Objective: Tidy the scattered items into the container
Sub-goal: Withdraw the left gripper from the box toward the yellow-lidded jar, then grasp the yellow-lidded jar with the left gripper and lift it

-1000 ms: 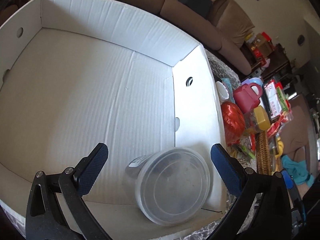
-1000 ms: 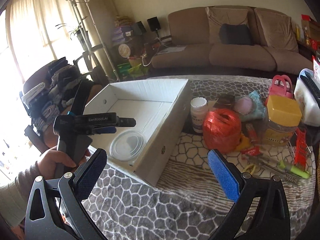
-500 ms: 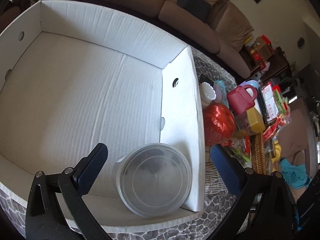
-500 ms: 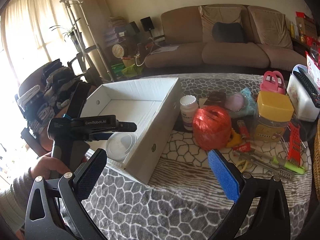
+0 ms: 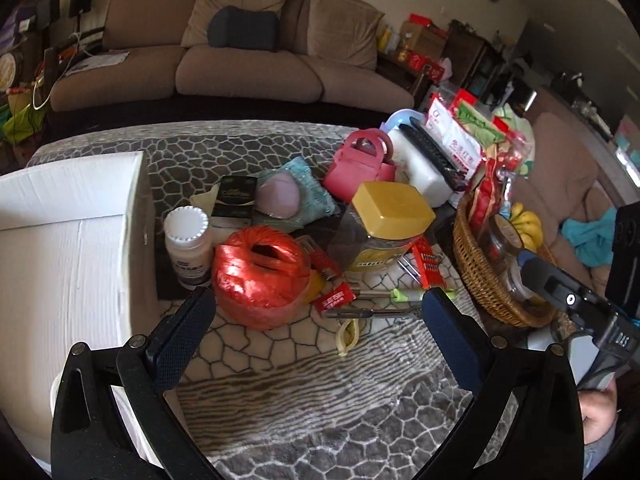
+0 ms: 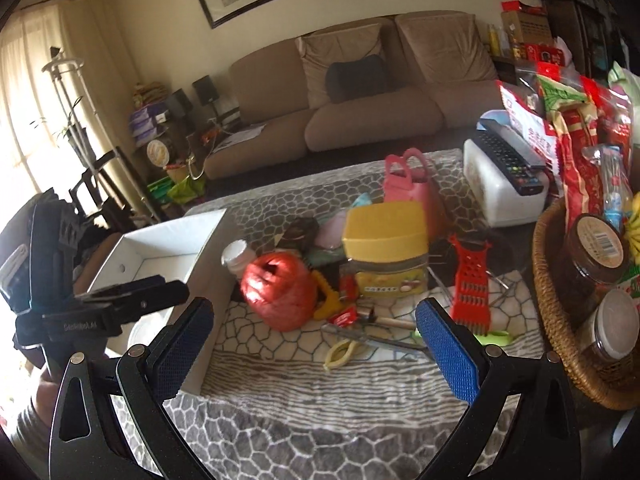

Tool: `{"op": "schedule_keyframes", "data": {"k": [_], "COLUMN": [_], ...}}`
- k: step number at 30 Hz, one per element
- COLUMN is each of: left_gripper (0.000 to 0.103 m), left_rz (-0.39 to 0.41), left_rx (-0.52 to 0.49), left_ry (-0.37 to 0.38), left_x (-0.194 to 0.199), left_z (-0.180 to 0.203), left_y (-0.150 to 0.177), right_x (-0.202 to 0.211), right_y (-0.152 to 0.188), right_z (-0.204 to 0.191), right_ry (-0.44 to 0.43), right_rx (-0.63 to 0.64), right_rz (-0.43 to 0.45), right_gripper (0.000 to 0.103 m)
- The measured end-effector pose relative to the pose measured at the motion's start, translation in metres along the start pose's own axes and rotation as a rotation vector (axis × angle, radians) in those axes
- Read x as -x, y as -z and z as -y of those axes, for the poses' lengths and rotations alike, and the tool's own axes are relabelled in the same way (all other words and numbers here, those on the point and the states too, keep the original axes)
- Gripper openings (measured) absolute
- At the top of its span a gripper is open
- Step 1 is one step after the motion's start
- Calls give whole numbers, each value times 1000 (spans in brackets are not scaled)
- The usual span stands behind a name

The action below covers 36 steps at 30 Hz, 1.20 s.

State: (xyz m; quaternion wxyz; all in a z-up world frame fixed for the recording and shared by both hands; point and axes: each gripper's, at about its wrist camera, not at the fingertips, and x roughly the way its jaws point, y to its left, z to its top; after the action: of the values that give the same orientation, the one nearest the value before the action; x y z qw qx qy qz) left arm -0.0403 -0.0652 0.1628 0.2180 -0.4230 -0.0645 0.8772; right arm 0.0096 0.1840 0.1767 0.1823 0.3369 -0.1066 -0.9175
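Left tool (image 5: pixel 316 320) agape above red twine ball (image 5: pixel 260 276), beside white box (image 5: pixel 68 216).

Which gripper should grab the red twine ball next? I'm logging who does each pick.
Probably left. The left gripper is open with the red twine ball just ahead by its left finger, and the white box alongside. The right gripper is open too, but sits farther from the box.
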Motion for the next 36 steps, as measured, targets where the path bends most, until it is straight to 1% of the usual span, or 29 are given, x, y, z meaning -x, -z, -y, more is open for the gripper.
{"op": "schedule_keyframes", "data": {"k": [3, 5, 9, 11, 14, 17, 19, 21, 23, 24, 25, 26, 28, 32, 34, 36], "left_gripper": [103, 103, 103, 103, 103, 103, 103, 103, 103, 101, 101, 101, 102, 102, 102, 102], "left_rz": [-2, -5, -22, -25, -38, -51, -54, -58, -60, -65, -71, -74, -81, -72, -58, -40], "left_rx": [-71, -111, -177, -201, -208, -214, -221, -222, -213, -195, -181, -176, -180, -148, -141, -143], "left_ry": [-25, -43, -63, -69, -52, -32, -23, 0, 44, 82, 101, 101, 105, 119, 133, 142], "left_x": [-35, -59, -102, -119, -142, -155, -160, -163, -164, -165, -165, -165, -164, -153, -140, -125], "left_z": [28, 41, 60, 65, 68, 69, 69, 71, 72, 71, 70, 69, 68, 63, 63, 67], "left_y": [-8, -12, -21, -24, -27, -27, -25, -24, -23, -24, -24, -25, -24, -26, -26, -28], "right_x": [-11, -21, -45, -60, -81, -101, -112, -120, -124, -126, -126, -126, -123, -115, -110, -102], "right_y": [-17, -25, -39, -46, -48, -43, -42, -41, -39, -38, -37, -37, -37, -38, -39, -46], "right_z": [34, 53, 82, 90, 101, 108, 109, 105, 101, 98, 96, 95, 90, 80, 75, 68], "right_ry": [41, 32, -48, -69, -120, -185, -207, -217, -251, -281, -316, -341, -376, -393, -407, -397], "right_rx": [-46, -78, -136, -147, -197, -261, -284, -280, -278, -280, -291, -301, -297, -277, -273, -258], "right_rz": [5, 6, 9, 1, -10, -40, -54, -71, -76, -77, -79, -79, -83, -88, -87, -95], "right_gripper": [103, 103, 103, 103, 103, 103, 103, 103, 103, 103, 102, 101, 103, 103, 103, 103]}}
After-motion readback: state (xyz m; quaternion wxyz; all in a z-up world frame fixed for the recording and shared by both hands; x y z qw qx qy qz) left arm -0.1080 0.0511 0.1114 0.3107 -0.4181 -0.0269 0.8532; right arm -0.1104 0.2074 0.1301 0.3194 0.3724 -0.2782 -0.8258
